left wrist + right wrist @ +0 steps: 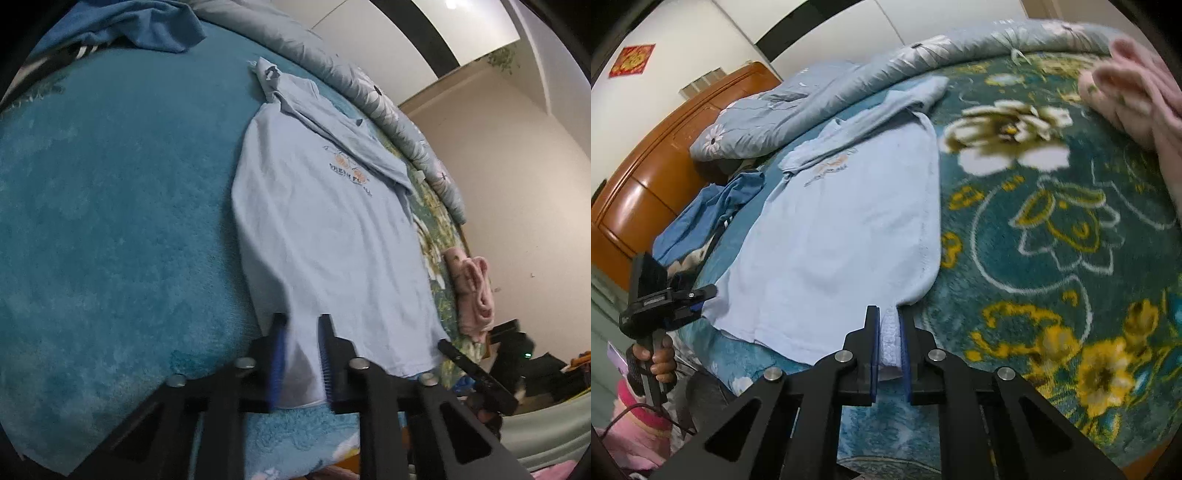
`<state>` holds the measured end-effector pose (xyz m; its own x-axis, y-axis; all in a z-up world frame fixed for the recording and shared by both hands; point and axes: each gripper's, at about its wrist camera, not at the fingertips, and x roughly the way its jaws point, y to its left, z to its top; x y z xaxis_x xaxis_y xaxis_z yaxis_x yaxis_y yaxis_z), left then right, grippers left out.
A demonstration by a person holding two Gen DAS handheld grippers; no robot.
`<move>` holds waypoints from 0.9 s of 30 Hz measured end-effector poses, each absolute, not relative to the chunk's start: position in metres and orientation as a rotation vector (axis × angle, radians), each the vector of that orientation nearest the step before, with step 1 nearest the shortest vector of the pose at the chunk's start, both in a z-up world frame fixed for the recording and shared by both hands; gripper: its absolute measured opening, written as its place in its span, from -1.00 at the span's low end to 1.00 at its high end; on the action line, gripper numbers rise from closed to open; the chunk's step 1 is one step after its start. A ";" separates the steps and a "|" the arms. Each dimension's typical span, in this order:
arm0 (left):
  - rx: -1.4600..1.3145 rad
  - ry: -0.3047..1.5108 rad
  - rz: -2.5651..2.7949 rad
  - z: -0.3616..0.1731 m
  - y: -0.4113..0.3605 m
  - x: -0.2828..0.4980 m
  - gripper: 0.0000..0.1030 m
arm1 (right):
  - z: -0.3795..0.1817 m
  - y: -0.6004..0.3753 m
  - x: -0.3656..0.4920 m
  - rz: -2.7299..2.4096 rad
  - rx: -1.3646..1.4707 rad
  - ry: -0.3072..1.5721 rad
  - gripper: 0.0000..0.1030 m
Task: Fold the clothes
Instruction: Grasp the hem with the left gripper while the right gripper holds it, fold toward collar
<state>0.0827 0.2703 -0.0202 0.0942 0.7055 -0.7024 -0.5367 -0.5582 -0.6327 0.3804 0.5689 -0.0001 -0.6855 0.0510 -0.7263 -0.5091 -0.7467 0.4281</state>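
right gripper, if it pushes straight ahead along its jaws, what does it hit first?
The right gripper is already shut on the hem of the light blue T-shirt. Going on, it would likely plough into that shirt's body on the bed blanket; depth is unclear.

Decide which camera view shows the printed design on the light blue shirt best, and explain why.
The left wrist view: the print on the shirt shows orange shapes and dark lettering, partly covered by a folded sleeve. In the right wrist view the same print is farther off, small and blurred, so no lettering can be read.
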 end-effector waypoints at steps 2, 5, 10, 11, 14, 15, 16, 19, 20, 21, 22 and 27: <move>-1.416 -0.161 1.660 -0.021 0.273 0.084 -0.84 | 0.002 0.567 0.380 2.464 -1.026 0.876 -0.82; -1.434 -0.152 1.682 -0.025 0.272 0.084 -0.86 | 0.003 0.566 0.381 2.462 -1.034 0.841 -0.82; -1.448 -0.138 1.723 -0.027 0.271 0.089 -0.87 | 0.002 0.567 0.387 2.491 -1.018 0.819 -0.83; -1.447 -0.135 1.730 -0.026 0.272 0.090 -0.87 | 0.002 0.566 0.387 2.496 -1.017 0.813 -0.83; -1.449 -0.115 1.747 -0.025 0.275 0.093 -0.87 | 0.003 0.563 0.386 2.508 -1.014 0.794 -0.83; -1.449 -0.112 1.752 -0.025 0.275 0.094 -0.87 | 0.002 0.563 0.387 2.515 -1.012 0.789 -0.83; -1.449 -0.109 1.757 -0.024 0.275 0.095 -0.87 | 0.001 0.563 0.387 2.523 -1.012 0.789 -0.83; -1.455 -0.112 1.765 -0.025 0.275 0.095 -0.87 | -0.005 0.564 0.386 2.529 -1.022 0.802 -0.83; -1.459 -0.115 1.767 -0.026 0.274 0.096 -0.87 | -0.008 0.564 0.386 2.526 -1.027 0.807 -0.83; -1.462 -0.117 1.768 -0.026 0.274 0.096 -0.87 | -0.009 0.564 0.386 2.525 -1.030 0.809 -0.83; -1.464 -0.118 1.768 -0.027 0.273 0.095 -0.87 | -0.010 0.565 0.386 2.525 -1.031 0.810 -0.83; -1.466 -0.114 1.765 -0.028 0.274 0.094 -0.87 | -0.011 0.564 0.387 2.525 -1.029 0.806 -0.83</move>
<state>0.0942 0.2740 -0.0280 0.0137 0.6269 -0.7790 -0.5217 -0.6601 -0.5404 0.3873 0.5641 -0.0114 -0.6998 0.0601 -0.7118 -0.4615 -0.7986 0.3863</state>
